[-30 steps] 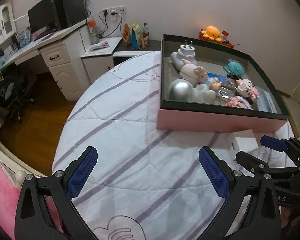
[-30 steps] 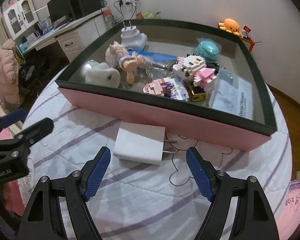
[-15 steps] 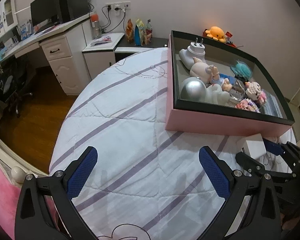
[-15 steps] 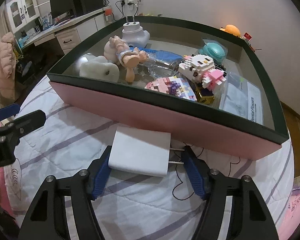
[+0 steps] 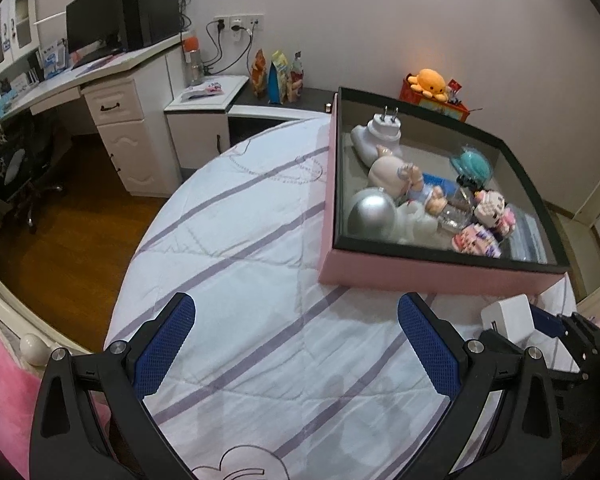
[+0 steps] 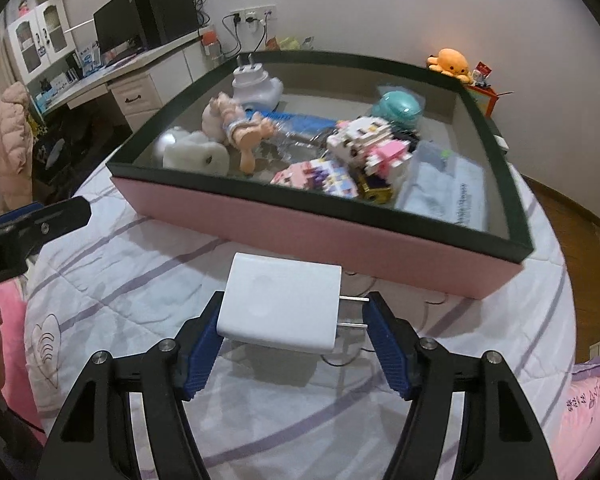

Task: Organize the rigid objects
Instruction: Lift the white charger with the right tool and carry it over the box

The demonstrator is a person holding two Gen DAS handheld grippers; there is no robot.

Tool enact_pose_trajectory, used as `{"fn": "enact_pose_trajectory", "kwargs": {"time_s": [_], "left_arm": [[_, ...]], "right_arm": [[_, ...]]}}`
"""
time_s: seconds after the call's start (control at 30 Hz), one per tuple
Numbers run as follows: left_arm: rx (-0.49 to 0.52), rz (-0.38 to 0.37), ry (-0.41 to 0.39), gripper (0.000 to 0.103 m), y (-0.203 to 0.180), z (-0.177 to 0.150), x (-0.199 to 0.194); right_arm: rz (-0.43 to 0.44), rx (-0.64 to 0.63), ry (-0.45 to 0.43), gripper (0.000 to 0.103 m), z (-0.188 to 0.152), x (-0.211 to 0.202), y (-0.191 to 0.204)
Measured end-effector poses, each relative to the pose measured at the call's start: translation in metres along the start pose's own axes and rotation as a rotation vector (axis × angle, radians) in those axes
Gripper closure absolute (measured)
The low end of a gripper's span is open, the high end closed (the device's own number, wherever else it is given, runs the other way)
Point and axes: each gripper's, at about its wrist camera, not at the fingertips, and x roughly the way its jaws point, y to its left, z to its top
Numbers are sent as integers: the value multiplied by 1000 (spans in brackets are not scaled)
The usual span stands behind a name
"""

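My right tool (image 6: pixel 292 344) is clamped on the white charger (image 6: pixel 280 310), holding it just above the bed quilt (image 6: pixel 140 280), near the pink box (image 6: pixel 340 240) of toys. My left tool (image 5: pixel 296 348) hangs wide open and empty over the quilt.

The room light is soft and a bit dim. Edges bend round, corners go black, nearby toys (image 6: pixel 364 152) look blurry.
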Motion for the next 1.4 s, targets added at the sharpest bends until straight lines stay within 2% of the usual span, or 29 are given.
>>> {"fn": "enact_pose_trajectory", "kwargs": {"time_s": [0.17, 0.33, 0.47, 0.53, 0.57, 0.6, 0.63, 0.7, 0.73, 0.77, 0.8, 0.87, 1.0, 1.3, 1.4], "left_arm": [[-3, -30, -25, 0, -1, 20, 0], [-37, -64, -12, 0, 2, 37, 13], [-21, -28, 32, 5, -2, 49, 33], [9, -7, 62, 22, -6, 50, 45], [26, -18, 80, 36, -9, 51, 53], [28, -34, 76, 46, -9, 50, 55], [41, -45, 77, 50, -12, 50, 58], [90, -33, 70, 71, -19, 51, 58], [123, -31, 69, 76, -26, 52, 58], [148, -39, 73, 86, -30, 52, 57], [166, -41, 77, 88, -34, 54, 58], [190, -8, 93, 91, -37, 57, 66], [184, -21, 128, 98, -32, 62, 76], [190, -2, 122, 98, -34, 62, 77], [192, 3, 123, 98, -34, 62, 77]], "right_arm": [[-2, 6, -29, 34, 1, -13, -6], [-3, 9, -59, 34, 5, -24, -8], [-7, 14, -73, 34, 9, -28, -11], [-5, 12, -80, 34, 12, -29, -12], [-5, 12, -82, 34, 14, -28, -13], [-6, 12, -83, 34, 15, -28, -14], [-6, 12, -84, 34, 16, -27, -14], [-5, 14, -82, 34, 18, -25, -16], [-5, 15, -80, 34, 19, -23, -17], [-6, 15, -78, 34, 20, -22, -17], [-6, 16, -75, 34, 21, -21, -18], [0, 21, -70, 34, 23, -18, -19], [20, 19, -73, 34, 25, -18, -19], [47, 25, -89, 34, 28, -25, -23], [30, 25, -109, 34, 31, -31, -24]]}}
